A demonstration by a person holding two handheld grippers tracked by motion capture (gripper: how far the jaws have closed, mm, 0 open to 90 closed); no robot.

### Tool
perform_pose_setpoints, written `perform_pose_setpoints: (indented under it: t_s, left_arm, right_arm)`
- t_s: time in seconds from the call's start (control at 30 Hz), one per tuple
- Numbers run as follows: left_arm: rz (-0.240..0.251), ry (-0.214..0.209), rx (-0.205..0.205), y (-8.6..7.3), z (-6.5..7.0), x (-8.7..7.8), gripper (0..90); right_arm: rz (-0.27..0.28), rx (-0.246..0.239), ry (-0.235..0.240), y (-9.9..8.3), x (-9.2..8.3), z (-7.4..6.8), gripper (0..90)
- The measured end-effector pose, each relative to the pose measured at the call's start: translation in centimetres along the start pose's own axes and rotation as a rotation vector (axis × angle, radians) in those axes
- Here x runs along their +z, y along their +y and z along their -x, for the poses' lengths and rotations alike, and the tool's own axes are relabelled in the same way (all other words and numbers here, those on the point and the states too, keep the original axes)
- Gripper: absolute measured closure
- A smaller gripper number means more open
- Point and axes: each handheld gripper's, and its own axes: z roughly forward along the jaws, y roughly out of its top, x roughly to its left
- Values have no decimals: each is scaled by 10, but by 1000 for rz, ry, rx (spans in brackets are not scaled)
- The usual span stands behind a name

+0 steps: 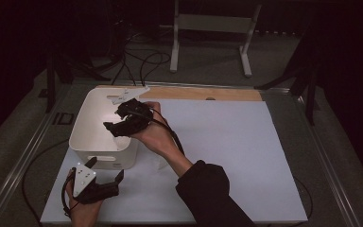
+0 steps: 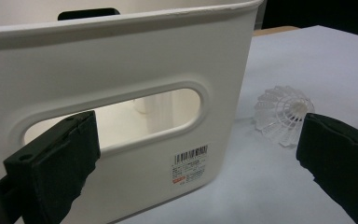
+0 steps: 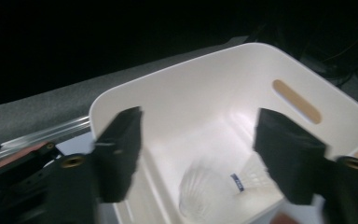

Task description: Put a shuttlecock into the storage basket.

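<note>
Over the bin (image 1: 87, 142), right claw (image 1: 123, 118) gapes, clear of walls.

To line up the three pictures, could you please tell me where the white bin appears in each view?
High view: white bin, left of centre, under the right gripper.
Left gripper view: its handle-slot wall fills the left.
Right gripper view: its open inside, centre.
Shared landmark: the handle slot.

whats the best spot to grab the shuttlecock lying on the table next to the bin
Judging by its pose, grip the shuttlecock across its mesh skirt, coming from above with the open left gripper. It lies on its side beside the white bin, so the skirt's width faces the fingers.
</note>
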Motion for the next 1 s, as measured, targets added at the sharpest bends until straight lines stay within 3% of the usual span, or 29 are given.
perform_pose_setpoints:
  t_s: [0.1,0.23,1.0]
  left_arm:
    - [-1,-1,0,0,0,0,0]
    - [-1,-3,1,0,0,0,0]
    - [-4,-3,4,0,0,0,0]
  right_arm:
    - [-7,4,-38,-1,-2,4,165]
    - [-10,13,-58,-3,-5,8,118]
    - [-54,11,-128,-21,-14,25,99]
